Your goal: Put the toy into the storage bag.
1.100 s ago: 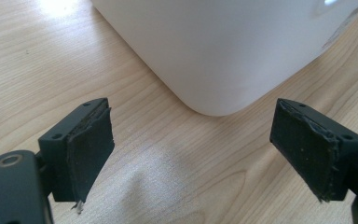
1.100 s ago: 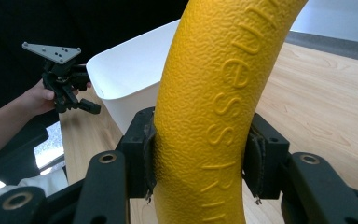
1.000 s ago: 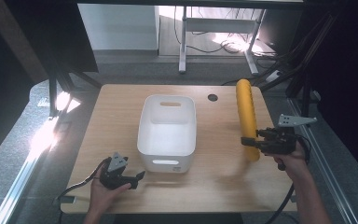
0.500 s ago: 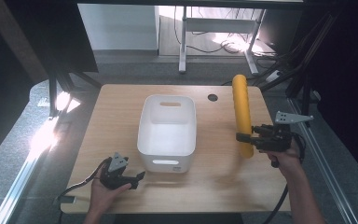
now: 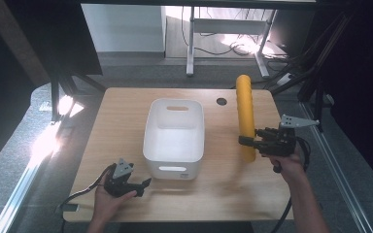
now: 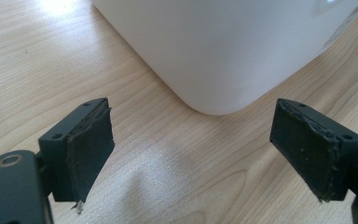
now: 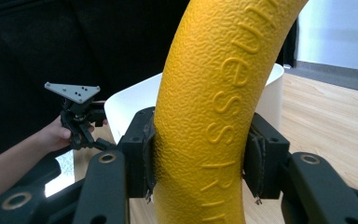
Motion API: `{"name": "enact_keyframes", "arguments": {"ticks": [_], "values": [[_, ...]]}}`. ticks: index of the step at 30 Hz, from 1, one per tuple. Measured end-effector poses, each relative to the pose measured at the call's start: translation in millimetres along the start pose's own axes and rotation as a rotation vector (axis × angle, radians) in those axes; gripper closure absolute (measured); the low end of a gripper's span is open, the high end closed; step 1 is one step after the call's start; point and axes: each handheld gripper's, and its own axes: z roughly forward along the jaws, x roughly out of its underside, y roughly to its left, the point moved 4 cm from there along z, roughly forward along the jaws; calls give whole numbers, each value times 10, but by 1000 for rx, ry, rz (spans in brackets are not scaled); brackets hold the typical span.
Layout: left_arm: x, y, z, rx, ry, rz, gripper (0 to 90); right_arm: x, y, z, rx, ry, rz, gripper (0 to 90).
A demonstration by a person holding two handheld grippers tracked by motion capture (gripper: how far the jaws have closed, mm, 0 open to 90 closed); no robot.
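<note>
Item 1, left gripper (image 5: 126, 182): rests low at the near-left of the worktop (image 5: 126, 111), just beside the near-left corner of the white bin (image 5: 175, 133). Fingers (image 6: 91, 140) spread wide, grasping nothing; the left gripper view shows the bin's rounded corner between and beyond them, apart from both pads.

Item 2, white bin: open-topped, nothing seen inside, handle slots in the near and far walls, centre of the worktop.

Item 3, yellow foam roller (image 5: 245, 116): long textured cylinder with raised lettering, right of the bin, appearing raised off the worktop.

Item 4, right gripper (image 5: 252, 143): fingers (image 7: 142, 156) clenched on the roller near its lower end, pads pressing either flank.

Handling note, judged: the step in hand looks to be carrying the roller to the bin.
- The grip sits near one end, so the long free length may swing or lever in the pads; keep the squeeze firm and move slowly.
- The roller looks longer than the bin, so angle it, lowering the free end into a far corner first.
- The left gripper could steady the near wall if the bin slides.
</note>
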Motion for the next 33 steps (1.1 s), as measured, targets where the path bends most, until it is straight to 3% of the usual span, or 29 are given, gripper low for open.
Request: {"name": "enact_keyframes", "arguments": {"ticks": [11, 18, 26, 29, 30, 31, 33], "values": [[-6, 0, -13, 8, -4, -1, 133, -58, 118, 102, 26, -110, 9, 519], [-15, 7, -26, 11, -11, -5, 133, -80, 164, 183, 57, -145, 12, 518], [-22, 12, -36, 10, -17, -9, 133, -100, 261, 260, 85, -240, 16, 518], [-20, 12, -33, 10, -16, -7, 133, -89, 275, 278, 118, -248, 5, 518], [-20, 12, -31, 10, -15, -7, 133, -76, 306, 290, 159, -263, -1, 518], [-20, 12, -31, 10, -15, -7, 133, -76, 306, 290, 159, -263, -1, 518], [-20, 11, -30, 9, -15, -9, 133, -57, 349, 304, 215, -287, -12, 518]]}}
